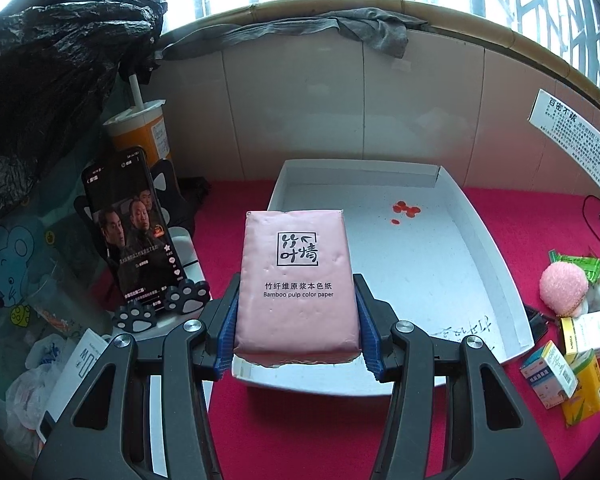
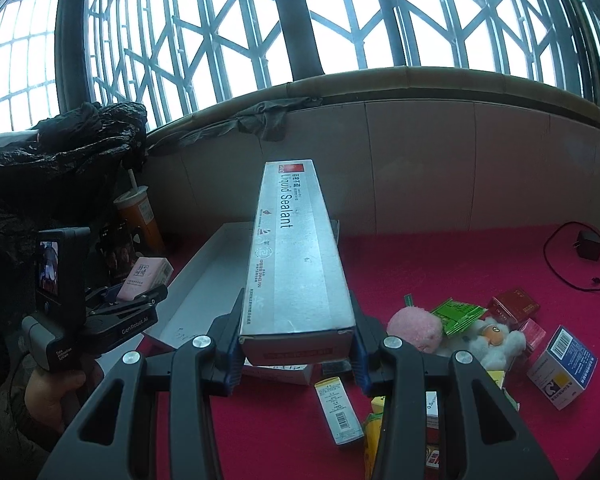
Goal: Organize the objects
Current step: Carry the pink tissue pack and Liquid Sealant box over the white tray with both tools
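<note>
Your left gripper (image 1: 296, 320) has its fingers clamped on the tissue pack (image 1: 296, 276), centre frame over the near edge of the white tray (image 1: 496, 280). Your right gripper (image 2: 298, 346) grips only the near end of the long sealant box (image 2: 296, 256); it could pivot and slip, or hit the tissues if both go in together.

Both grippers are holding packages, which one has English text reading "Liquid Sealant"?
The long silver box in the right gripper. The left gripper holds a pink tissue pack marked "Bamboo pulp color paper".
</note>
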A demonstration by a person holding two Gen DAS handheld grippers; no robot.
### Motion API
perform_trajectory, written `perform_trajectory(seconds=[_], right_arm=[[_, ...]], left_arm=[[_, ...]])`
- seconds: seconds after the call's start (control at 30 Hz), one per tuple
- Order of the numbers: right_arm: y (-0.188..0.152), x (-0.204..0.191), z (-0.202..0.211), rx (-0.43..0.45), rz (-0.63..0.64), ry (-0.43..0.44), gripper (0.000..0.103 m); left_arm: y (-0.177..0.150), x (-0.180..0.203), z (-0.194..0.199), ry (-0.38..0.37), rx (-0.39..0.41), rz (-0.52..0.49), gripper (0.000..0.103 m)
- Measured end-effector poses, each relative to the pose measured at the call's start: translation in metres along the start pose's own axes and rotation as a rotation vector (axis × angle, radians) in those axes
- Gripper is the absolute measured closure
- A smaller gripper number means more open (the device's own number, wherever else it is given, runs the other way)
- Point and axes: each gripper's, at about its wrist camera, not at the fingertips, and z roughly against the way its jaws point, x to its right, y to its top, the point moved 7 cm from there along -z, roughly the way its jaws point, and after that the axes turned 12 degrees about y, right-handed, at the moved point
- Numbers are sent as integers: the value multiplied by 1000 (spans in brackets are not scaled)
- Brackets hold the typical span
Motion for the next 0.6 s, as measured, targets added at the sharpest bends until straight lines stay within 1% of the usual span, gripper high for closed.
perform_trajectory(seconds=[0.13,0.27,0.37,0.47,0.6], right_arm=[[2,-3,-14,-27,0,10,60],[2,-5,-34,-55,-22,28,60],[-3,-7,-52,-89,-37,35,60],[-9,-6,-71,-126,-43,28,60],[-15,-2,-97,-162,-38,-4,60]], left_arm=[[12,4,-10,-6,-15,6,52],[17,12,-23,-6,-36,-12,52],[18,19,-37,-22,-75,-15,52],[18,27,-49,-65,-104,-20,52],[21,30,-68,-62,-138,-15,52]])
